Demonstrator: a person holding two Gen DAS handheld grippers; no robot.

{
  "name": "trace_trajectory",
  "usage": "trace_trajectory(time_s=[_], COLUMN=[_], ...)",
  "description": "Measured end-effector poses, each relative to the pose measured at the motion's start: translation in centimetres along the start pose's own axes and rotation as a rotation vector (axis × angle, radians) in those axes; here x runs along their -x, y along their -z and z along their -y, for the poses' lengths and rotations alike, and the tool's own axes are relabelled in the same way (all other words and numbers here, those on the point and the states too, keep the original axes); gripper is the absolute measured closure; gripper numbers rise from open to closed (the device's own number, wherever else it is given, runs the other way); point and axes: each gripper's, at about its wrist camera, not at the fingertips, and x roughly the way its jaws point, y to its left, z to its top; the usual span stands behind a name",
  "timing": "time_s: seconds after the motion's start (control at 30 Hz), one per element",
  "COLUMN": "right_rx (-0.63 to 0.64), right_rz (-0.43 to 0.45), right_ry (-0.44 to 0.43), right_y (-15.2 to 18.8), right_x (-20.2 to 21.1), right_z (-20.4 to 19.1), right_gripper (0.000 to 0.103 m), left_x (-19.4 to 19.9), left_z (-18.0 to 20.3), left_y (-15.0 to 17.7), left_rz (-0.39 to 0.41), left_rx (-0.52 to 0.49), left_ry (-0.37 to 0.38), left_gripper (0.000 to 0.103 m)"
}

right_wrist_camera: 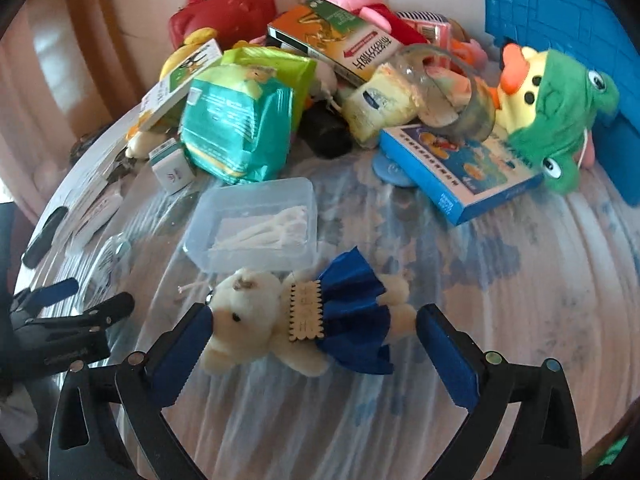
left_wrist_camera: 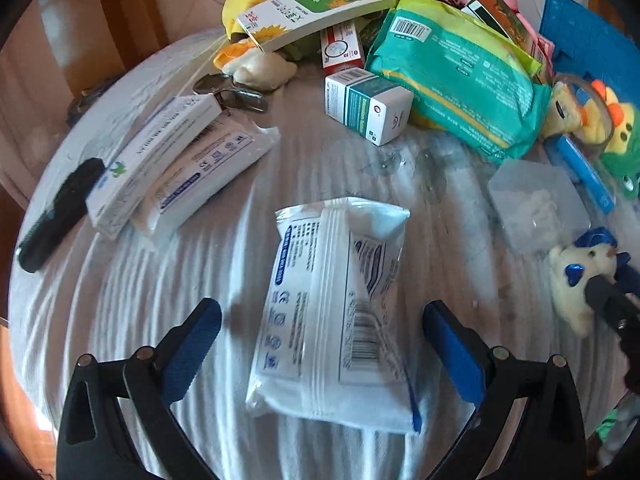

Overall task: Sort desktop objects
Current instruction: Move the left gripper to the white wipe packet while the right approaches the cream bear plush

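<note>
While both pairs of tongs point down at a round table (left_wrist_camera: 120, 288) crowded along its far side, each has something lying between its blue pads. In the left wrist view, the left gripper (left_wrist_camera: 322, 330) stands wide and released, with a white sealed packet (left_wrist_camera: 332, 312) lying flat in the lower middle of the frame; neither pad touches it. At upper left a white box (left_wrist_camera: 148, 164) rests on a second white packet (left_wrist_camera: 200, 176), a black comb (left_wrist_camera: 60, 216) beside them. In the right wrist view, the right gripper (right_wrist_camera: 314, 330) is also spread wide around a small cream bear in a blue dress (right_wrist_camera: 304, 324). Its left pad seems to brush the bear's head, though blur makes that hard to tell, and the right pad stands just clear of the feet. Just above the bear sits a clear plastic box (right_wrist_camera: 256, 220) of white picks. A green wipes pack (right_wrist_camera: 236, 128) lies in the upper left pile, a duck plush in a frog hood (right_wrist_camera: 556, 112) at upper right.
</note>
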Motion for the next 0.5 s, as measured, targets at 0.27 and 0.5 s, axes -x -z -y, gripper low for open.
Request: trace_trajectory(time_s=[0.27, 0.5], right_rx=[0.006, 0.024], right_rz=[0.029, 0.018], right_ry=[-0.009, -0.019], right_y=[-0.4, -0.3], right_x=[0.1, -1.1], right_z=[-1.3, -2.6], right_gripper=[0.0, 0.0], left_x=[0.5, 0.8], left_z=[0.2, 0.1], left_y=[-0.2, -0.2], left_rz=[-0.004, 0.004], left_rx=[-0.028, -0.033], left_ry=[0.038, 0.036], left_gripper=[0.024, 0.022])
